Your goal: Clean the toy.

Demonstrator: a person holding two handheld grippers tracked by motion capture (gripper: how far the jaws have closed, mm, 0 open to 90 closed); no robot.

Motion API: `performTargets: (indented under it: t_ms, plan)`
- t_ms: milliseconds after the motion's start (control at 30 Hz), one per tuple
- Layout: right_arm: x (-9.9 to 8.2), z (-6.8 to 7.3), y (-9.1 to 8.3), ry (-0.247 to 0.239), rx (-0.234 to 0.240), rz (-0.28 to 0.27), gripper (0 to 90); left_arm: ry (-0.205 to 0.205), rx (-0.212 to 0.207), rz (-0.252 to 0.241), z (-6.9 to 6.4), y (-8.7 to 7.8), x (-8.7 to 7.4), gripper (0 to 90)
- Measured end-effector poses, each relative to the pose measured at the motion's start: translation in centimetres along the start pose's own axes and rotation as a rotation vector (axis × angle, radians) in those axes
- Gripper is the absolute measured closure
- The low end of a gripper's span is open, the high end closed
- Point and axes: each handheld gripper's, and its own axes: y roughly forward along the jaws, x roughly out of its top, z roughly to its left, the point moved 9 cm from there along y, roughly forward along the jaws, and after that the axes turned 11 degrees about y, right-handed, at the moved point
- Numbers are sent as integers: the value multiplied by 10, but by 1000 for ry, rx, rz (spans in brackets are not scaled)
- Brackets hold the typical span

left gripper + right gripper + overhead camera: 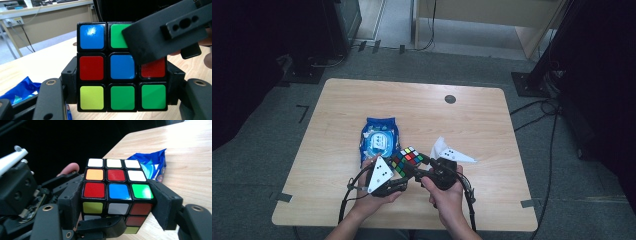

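Observation:
A Rubik's cube (408, 160) is held just above the front middle of the wooden table (422, 115), between both grippers. My left gripper (403, 172), which carries a white three-cornered plate, is shut on the cube (120, 67); its pads (71, 82) press the middle row from both sides. My right gripper (421, 165) comes from the right and is shut on the same cube (117, 191), a pad (161, 207) against each side. In the left gripper view, one jaw of the right gripper covers the cube's top right corner.
A blue pack of wet wipes (380, 137) lies just behind the cube. A white crumpled wipe (447, 150) lies to its right. A round grommet (450, 99) sits near the table's far edge. Cables run over the floor at the right.

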Motion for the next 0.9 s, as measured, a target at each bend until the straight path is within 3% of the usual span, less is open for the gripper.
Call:
performTargets:
  t_ms: [100, 267, 367, 400, 433, 500, 533, 567, 633, 900]
  plan:
    - [0, 0, -2, -29, -25, -1, 346, -1, -23, 8, -1, 1, -1, 339]
    - [3, 1, -4, -45, -24, 9, 346, 28, -55, 0, -2, 0, -1, 316]
    - [16, 0, -14, -73, -39, -19, 346, 50, -83, -6, -3, -1, -3, 316]
    - [19, 1, -17, -74, -37, -18, 346, 79, -84, 0, -4, -1, -6, 322]
    - [19, 1, -17, -74, -37, -18, 346, 79, -84, 0, -4, -1, -6, 329]
    - [24, 2, -22, -86, -44, -21, 346, 117, -58, 18, -1, 0, -11, 356]
    - [24, 2, -23, -85, -43, -16, 346, 117, -58, 18, -1, 0, -11, 367]
    - [23, 2, -23, -87, -40, -11, 346, 120, -23, 24, 3, 0, -11, 377]
    - [20, 2, -21, -92, -45, 5, 345, 109, -1, 22, 8, -1, -11, 374]
    - [14, 6, -16, -143, -56, 44, 344, 155, -15, 24, -3, 1, -10, 309]
